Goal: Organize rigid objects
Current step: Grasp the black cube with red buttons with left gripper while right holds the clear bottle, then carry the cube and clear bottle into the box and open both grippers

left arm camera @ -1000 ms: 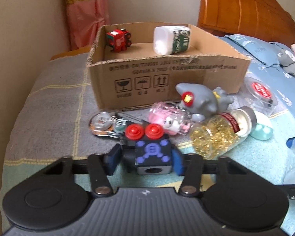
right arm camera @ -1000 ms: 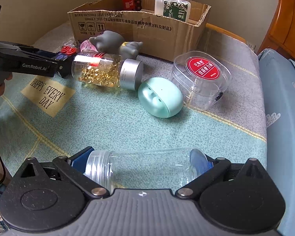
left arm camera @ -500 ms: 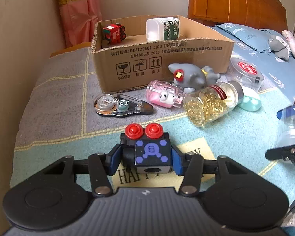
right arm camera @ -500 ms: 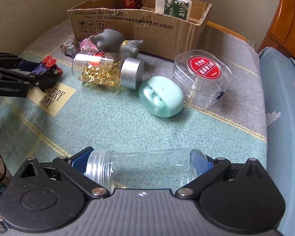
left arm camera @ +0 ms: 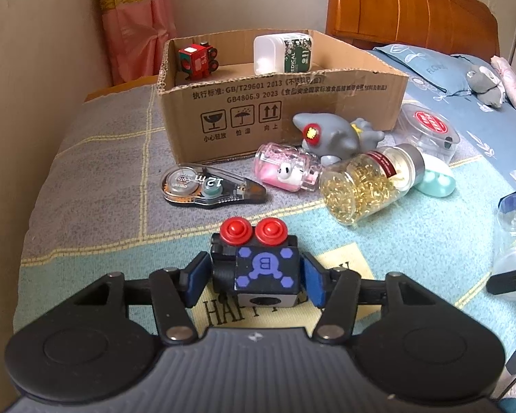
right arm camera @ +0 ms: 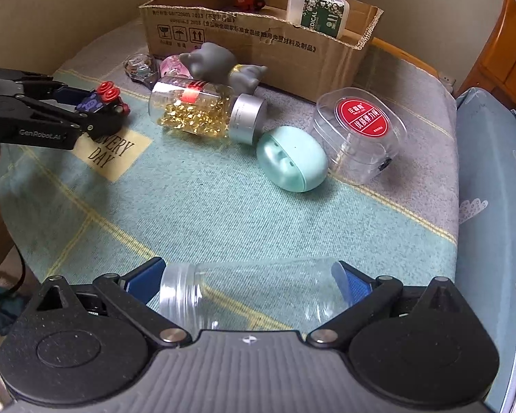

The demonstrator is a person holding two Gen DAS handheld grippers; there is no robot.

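A black toy cube [left arm camera: 258, 268] with two red wheels and a purple "B" face rests on the green blanket. My left gripper [left arm camera: 256, 277] straddles it, its jaws opening, with a thin gap between each blue pad and the cube. In the right wrist view the same gripper [right arm camera: 96, 106] and cube [right arm camera: 103, 98] sit at the left. My right gripper [right arm camera: 247, 282] is shut on a clear empty jar [right arm camera: 251, 296] lying crosswise, low over the blanket. The cardboard box [left arm camera: 282, 110] stands behind, holding a red toy train [left arm camera: 197, 60] and a white bottle [left arm camera: 282, 53].
In front of the box lie a tape dispenser [left arm camera: 206, 186], a pink bottle [left arm camera: 285, 172], a grey toy [left arm camera: 333, 134] and a jar of yellow capsules [left arm camera: 368, 182]. A mint case [right arm camera: 290, 158] and a clear red-labelled box [right arm camera: 359, 127] lie right. Wall left, wooden headboard behind.
My left gripper drew back from the clutter with the black cube, and its pads have now parted from the cube. The right gripper still holds the clear jar in place.
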